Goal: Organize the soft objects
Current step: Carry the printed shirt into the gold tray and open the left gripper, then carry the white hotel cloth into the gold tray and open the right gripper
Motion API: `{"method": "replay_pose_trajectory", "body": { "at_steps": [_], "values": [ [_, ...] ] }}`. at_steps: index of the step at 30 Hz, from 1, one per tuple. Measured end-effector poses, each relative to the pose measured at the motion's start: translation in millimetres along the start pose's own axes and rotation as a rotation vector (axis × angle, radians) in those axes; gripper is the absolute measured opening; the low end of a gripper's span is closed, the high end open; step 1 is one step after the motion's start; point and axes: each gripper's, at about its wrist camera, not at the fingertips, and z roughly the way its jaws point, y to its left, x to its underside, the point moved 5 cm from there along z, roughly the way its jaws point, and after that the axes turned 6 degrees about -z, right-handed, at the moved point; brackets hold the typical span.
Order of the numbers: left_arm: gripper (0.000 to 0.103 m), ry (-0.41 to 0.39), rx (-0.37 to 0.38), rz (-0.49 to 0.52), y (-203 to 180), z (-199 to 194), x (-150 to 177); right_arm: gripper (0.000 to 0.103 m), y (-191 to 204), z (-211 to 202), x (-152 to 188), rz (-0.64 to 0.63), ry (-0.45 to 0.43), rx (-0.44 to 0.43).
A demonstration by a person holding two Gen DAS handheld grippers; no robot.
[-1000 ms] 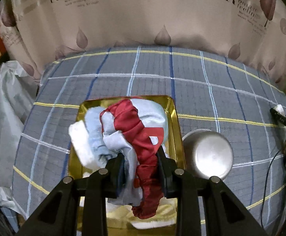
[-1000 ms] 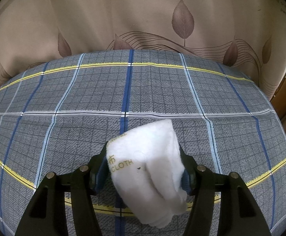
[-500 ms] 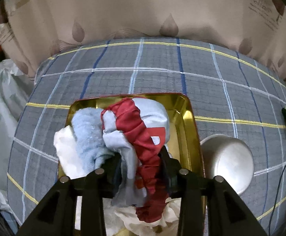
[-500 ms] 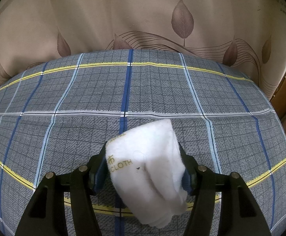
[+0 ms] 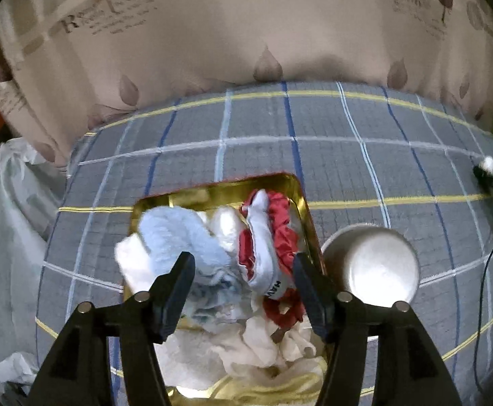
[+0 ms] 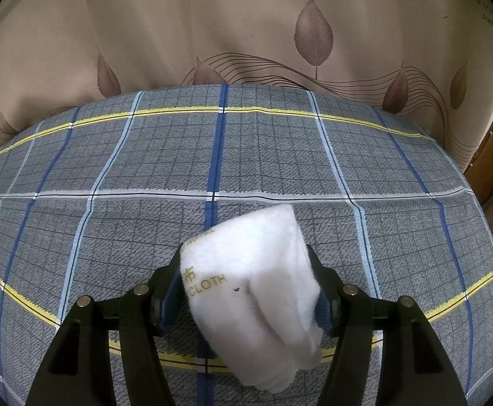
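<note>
In the left wrist view a gold tray (image 5: 305,203) on the plaid tablecloth holds a heap of soft things: a red and pale grey cloth (image 5: 266,247), a light blue fluffy cloth (image 5: 178,233) and white cloths (image 5: 246,348). My left gripper (image 5: 243,264) is open just above the heap, its fingers apart and holding nothing. In the right wrist view my right gripper (image 6: 246,267) is shut on a folded white cloth (image 6: 256,284) printed "CLOTH", held above the tablecloth.
An upturned metal bowl (image 5: 371,267) stands right of the tray. The plaid tablecloth (image 6: 246,155) covers the table; a beige leaf-print curtain (image 6: 246,34) hangs behind. White plastic bags (image 5: 6,223) lie off the left edge. The right gripper shows at the far right (image 5: 490,172).
My left gripper has opened and let go of the red and grey cloth, which now lies in the tray, and the gripper has pulled back. The right gripper stays still with its white cloth.
</note>
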Motion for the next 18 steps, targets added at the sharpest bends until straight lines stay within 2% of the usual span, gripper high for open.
{"method": "replay_pose_trajectory", "body": {
  "at_steps": [6,10,18],
  "values": [
    [0.062,-0.064,-0.002,-0.055,14.7,-34.8,4.4,0.06,-1.8,0.1,0.4,0.0,0.001,-0.001],
    [0.061,-0.076,0.003,-0.106,28.3,-51.2,16.1,0.06,-0.7,-0.1,0.0,0.0,0.001,-0.001],
    [0.062,-0.068,-0.082,-0.123,49.1,-61.4,47.4,0.058,-0.7,-0.6,-0.9,-0.005,0.0,0.003]
  ]
}}
